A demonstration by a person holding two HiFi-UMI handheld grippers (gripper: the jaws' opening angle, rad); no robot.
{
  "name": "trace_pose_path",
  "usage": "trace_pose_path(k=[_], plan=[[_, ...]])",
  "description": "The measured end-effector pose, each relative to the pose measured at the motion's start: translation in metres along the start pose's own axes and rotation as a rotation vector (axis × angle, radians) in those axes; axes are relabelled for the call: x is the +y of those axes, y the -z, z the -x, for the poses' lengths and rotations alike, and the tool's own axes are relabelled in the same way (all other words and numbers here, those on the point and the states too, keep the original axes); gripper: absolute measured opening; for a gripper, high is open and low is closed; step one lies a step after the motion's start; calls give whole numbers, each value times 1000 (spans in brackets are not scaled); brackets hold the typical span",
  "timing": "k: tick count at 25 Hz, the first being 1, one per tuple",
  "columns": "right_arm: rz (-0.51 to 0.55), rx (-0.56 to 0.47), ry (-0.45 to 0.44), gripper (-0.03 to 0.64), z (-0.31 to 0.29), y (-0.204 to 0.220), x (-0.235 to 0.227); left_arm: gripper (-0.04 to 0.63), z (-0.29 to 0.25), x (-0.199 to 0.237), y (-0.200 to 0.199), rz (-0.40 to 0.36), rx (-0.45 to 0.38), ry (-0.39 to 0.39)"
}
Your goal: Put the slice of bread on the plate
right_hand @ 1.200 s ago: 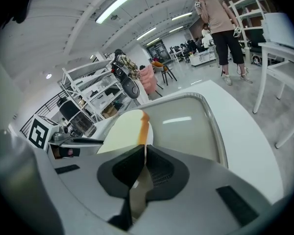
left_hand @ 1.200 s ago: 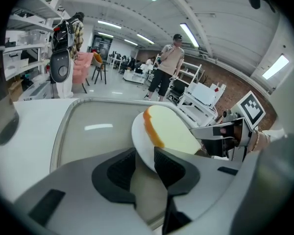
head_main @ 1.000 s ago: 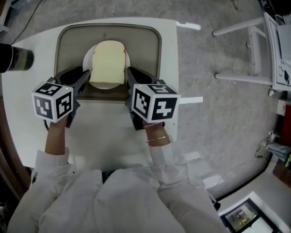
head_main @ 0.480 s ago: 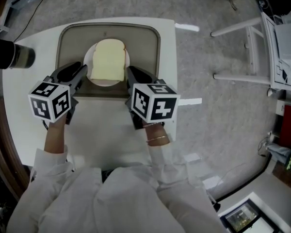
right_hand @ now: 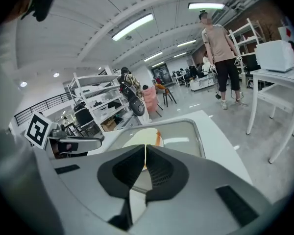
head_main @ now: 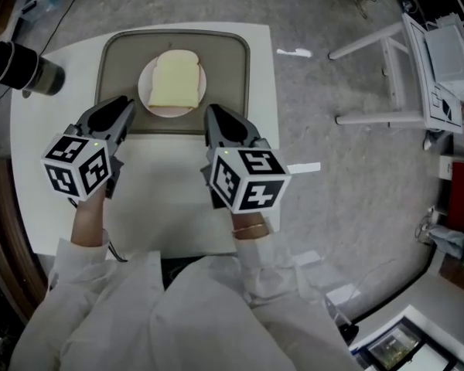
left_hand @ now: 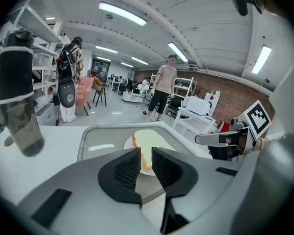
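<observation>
Nearest, over the white counter (head_main: 170,195) at the near edge of the grey rectangular tray (head_main: 233,76), my left gripper (left_hand: 146,156) is closing its jaws on nothing; my right gripper (right_hand: 145,154) has its jaws together, empty. Beyond, the pale slice of bread (head_main: 174,81) lies on the round white plate (head_main: 144,93) inside the tray. I think the danger is a low sweep that catches the plate rim and slides the slice off.

No words, numbers or brand names can be read anywhere. The only print is the black-and-white square markers on the left cube (head_main: 79,166) and right cube (head_main: 250,178), without letters.
</observation>
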State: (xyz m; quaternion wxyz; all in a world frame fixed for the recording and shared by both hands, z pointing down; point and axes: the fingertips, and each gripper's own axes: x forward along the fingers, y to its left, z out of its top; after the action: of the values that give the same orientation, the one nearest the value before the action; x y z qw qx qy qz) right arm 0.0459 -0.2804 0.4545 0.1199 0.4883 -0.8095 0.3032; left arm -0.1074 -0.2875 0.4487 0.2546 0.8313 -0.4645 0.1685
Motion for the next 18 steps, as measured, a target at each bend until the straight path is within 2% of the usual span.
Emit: trace_pose_path(k=[4,8,14,18], plan=[[4,-52,-29,15,34,3,26,40,34,-24,0,-57,-50,22],[22,-104,-71,15,72,9,52,11,79,-54,-6,-124,-166,55],[54,-132,-85,15,127,32,85,9,152,-100,-11,-152,-326,155],[79,-143,-94,15,161,52,105,9,188,-131,1,-164,-371,225]])
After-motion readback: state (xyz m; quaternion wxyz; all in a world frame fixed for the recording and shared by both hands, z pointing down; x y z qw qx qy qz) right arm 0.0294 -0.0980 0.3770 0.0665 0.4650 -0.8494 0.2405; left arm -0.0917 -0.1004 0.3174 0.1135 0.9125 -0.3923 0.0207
